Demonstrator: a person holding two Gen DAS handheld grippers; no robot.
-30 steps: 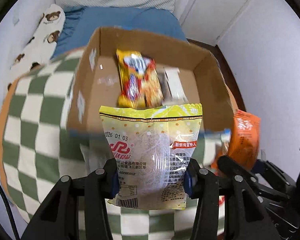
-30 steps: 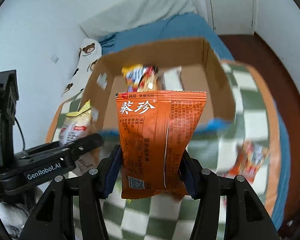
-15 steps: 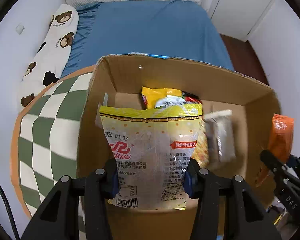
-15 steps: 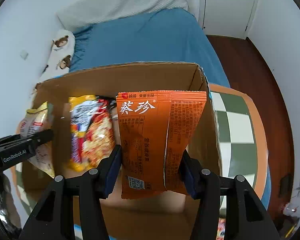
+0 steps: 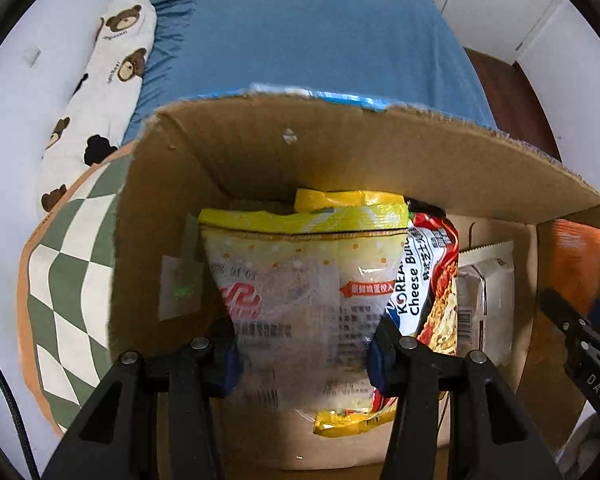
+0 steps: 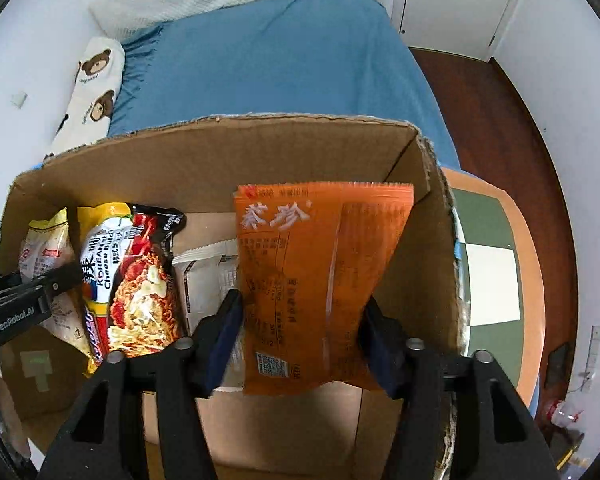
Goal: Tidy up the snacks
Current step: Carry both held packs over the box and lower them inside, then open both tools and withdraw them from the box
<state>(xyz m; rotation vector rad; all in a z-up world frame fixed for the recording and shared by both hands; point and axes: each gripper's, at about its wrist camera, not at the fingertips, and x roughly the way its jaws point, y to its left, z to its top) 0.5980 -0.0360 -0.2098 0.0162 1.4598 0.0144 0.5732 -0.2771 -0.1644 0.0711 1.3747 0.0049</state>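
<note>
My left gripper (image 5: pixel 302 354) is shut on a clear-and-yellow snack bag (image 5: pixel 296 292) and holds it inside the open cardboard box (image 5: pixel 340 152), at its left end. My right gripper (image 6: pixel 302 338) is shut on an orange snack bag (image 6: pixel 320 280) and holds it inside the same box (image 6: pixel 260 144), at its right end. A Korean cheese noodle pack (image 6: pixel 134 280) and a white packet (image 6: pixel 204 276) lie in the box between them. In the left wrist view the noodle pack (image 5: pixel 428 284) sits behind my bag, and the orange bag (image 5: pixel 576 260) shows at far right.
The box stands on a green-and-white checkered cloth with an orange border (image 5: pixel 60 280). Behind it is a bed with a blue sheet (image 6: pixel 280 60) and a bear-print pillow (image 5: pixel 104 80). Wooden floor (image 6: pixel 540 140) and white doors lie to the right.
Both grippers have moved forward and down, from in front of the box to inside it, each still holding its bag.
</note>
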